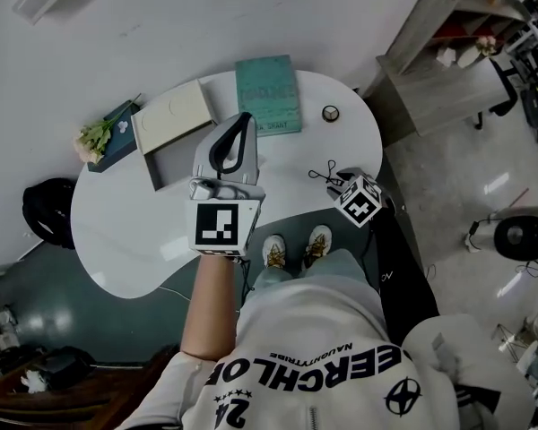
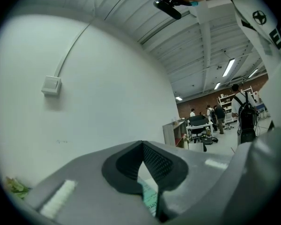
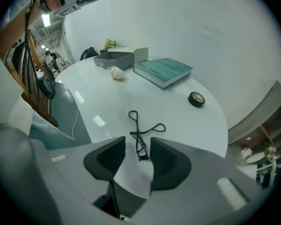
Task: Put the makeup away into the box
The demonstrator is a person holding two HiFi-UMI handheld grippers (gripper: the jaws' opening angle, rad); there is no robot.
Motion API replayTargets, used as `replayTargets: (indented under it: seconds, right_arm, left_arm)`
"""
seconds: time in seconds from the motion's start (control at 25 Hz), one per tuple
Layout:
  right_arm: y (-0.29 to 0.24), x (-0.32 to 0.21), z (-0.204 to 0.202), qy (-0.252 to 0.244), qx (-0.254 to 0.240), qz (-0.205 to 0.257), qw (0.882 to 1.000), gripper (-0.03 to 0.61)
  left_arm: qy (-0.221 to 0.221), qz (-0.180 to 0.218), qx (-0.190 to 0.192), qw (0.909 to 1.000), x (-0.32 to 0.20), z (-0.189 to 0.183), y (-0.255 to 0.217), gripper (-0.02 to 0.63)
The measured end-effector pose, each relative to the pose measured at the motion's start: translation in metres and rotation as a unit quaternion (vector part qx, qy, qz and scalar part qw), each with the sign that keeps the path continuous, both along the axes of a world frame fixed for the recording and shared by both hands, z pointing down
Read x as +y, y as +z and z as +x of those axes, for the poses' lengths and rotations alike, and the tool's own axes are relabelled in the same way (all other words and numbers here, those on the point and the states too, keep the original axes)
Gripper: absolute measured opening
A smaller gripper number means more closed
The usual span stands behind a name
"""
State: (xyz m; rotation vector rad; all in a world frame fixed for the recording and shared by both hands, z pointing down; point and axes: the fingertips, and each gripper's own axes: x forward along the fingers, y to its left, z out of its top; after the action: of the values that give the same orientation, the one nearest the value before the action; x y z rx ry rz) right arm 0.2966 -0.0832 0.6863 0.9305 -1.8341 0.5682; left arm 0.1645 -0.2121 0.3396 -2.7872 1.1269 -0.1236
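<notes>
A black eyelash curler [image 3: 141,134] lies on the round white table [image 1: 130,240] near its right edge, and the head view shows the curler [image 1: 322,174] too. My right gripper [image 3: 136,145] hangs just above it, pointing steeply down, jaws open with the curler's head showing in the gap, apart from the pads. In the head view the right gripper [image 1: 343,185] sits under its marker cube. The grey box [image 1: 175,155] stands open at the back left, white lid [image 1: 172,114] tilted up. My left gripper [image 1: 244,120] is held level over the table's middle, tips together and nothing in them.
A teal book [image 1: 268,95] lies at the back of the table, with a small round black compact [image 1: 331,113] to its right. A white puff [image 3: 116,72] rests near the box [image 3: 113,59]. Flowers [image 1: 97,138] lie at the far left. A grey shelf unit [image 1: 439,56] stands to the right.
</notes>
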Motion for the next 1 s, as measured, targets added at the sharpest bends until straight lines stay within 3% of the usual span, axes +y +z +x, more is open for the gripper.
replayTargets:
  seconds: [0.08,0.28,0.4,0.52,0.68,1.0]
  right_arm:
    - [0.007,0.002,0.000,0.000,0.001,-0.012,1.000,0.065]
    - [0.003,-0.005,0.004,0.006,0.005,0.006,1.000,0.060]
    - [-0.020,-0.022,0.013,0.039,-0.008,0.054,0.998,0.061]
    - [-0.061,-0.048,0.027,0.090,-0.031,0.122,0.988,0.061]
    - [-0.133,-0.078,0.052,0.149,-0.051,0.227,0.961,0.061]
    - [-0.268,-0.088,0.079,0.197,-0.103,0.402,0.888,0.063]
  left_arm:
    - [-0.010,-0.005,-0.001,0.9999,-0.001,-0.003,0.005,0.006]
    - [-0.028,-0.009,-0.003,0.9995,-0.004,-0.007,0.010,0.006]
    - [-0.033,-0.007,0.001,0.9994,-0.006,-0.005,0.007,0.006]
    - [-0.029,0.004,0.004,0.9996,-0.007,0.002,0.000,0.008]
    - [-0.024,0.000,0.010,0.9997,-0.009,0.013,-0.012,0.007]
    - [-0.006,0.010,0.028,0.9995,-0.008,0.037,-0.034,0.008]
